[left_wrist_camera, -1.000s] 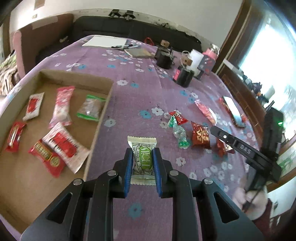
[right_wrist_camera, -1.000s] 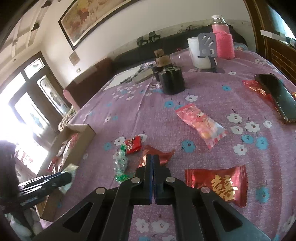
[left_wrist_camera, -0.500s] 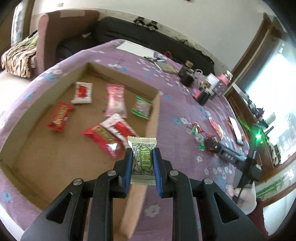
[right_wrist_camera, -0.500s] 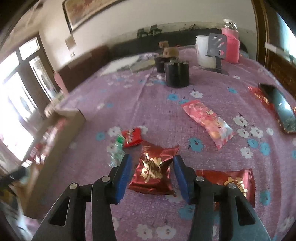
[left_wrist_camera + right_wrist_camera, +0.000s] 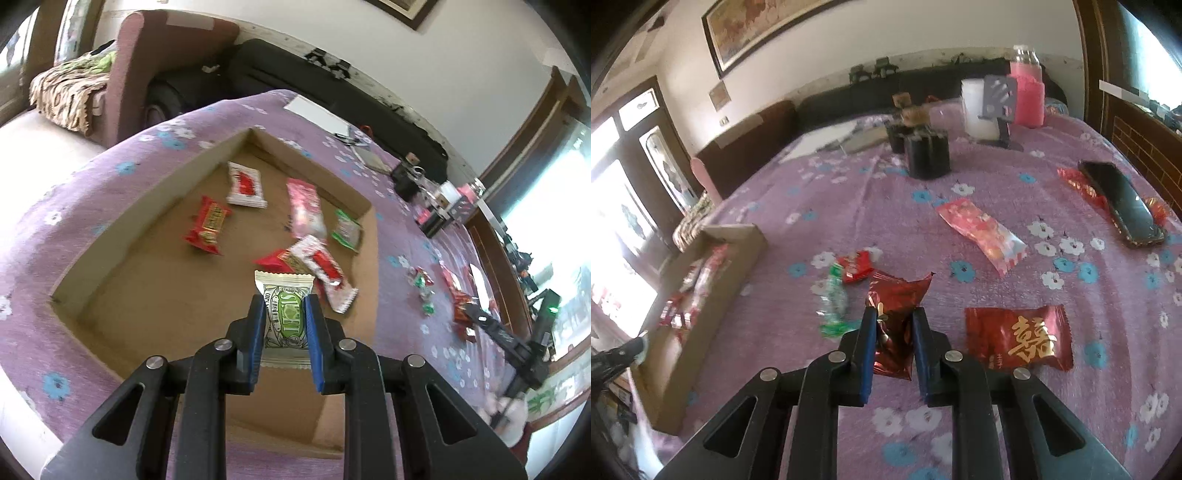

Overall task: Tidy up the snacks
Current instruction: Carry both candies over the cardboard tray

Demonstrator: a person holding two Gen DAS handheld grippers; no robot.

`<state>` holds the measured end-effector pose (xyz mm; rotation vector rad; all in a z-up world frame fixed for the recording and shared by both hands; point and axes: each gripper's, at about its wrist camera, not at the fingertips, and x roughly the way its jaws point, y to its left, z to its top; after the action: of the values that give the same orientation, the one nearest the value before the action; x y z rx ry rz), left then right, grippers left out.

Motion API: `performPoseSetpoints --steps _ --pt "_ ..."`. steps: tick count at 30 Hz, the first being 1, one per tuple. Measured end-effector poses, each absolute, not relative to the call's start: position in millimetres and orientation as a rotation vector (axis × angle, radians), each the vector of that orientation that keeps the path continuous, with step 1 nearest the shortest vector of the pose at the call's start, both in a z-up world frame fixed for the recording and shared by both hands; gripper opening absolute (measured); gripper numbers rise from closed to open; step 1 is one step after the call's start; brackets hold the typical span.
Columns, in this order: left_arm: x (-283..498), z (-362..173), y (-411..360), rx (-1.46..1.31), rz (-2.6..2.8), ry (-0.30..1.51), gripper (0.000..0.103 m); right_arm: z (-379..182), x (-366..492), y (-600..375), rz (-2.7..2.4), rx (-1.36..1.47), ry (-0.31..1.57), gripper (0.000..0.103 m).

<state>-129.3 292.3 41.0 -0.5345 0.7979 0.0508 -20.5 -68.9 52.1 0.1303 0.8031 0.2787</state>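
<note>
My left gripper (image 5: 284,317) pinches a green snack packet (image 5: 285,314), long axis pointing away, now above the cardboard box (image 5: 155,206) rather than the purple cloth. My right gripper (image 5: 894,332) is closing on a red foil packet (image 5: 897,314), previously untouched.

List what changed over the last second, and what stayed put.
The left hand-held gripper carried its green snack packet from above the tablecloth to over the cardboard box. The right hand-held gripper opened around the dark red packet and is closing on it. Other snacks stayed.
</note>
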Motion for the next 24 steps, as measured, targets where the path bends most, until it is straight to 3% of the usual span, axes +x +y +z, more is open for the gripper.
performPoseSetpoints --steps 10,24 --pt "-114.2 24.7 329.2 -0.529 0.153 0.865 0.019 84.1 -39.6 26.5 0.54 0.072 0.796 0.018" --pt "-82.1 16.8 348.5 -0.477 0.184 0.891 0.019 59.7 -54.0 169.8 0.785 -0.038 0.903 0.018"
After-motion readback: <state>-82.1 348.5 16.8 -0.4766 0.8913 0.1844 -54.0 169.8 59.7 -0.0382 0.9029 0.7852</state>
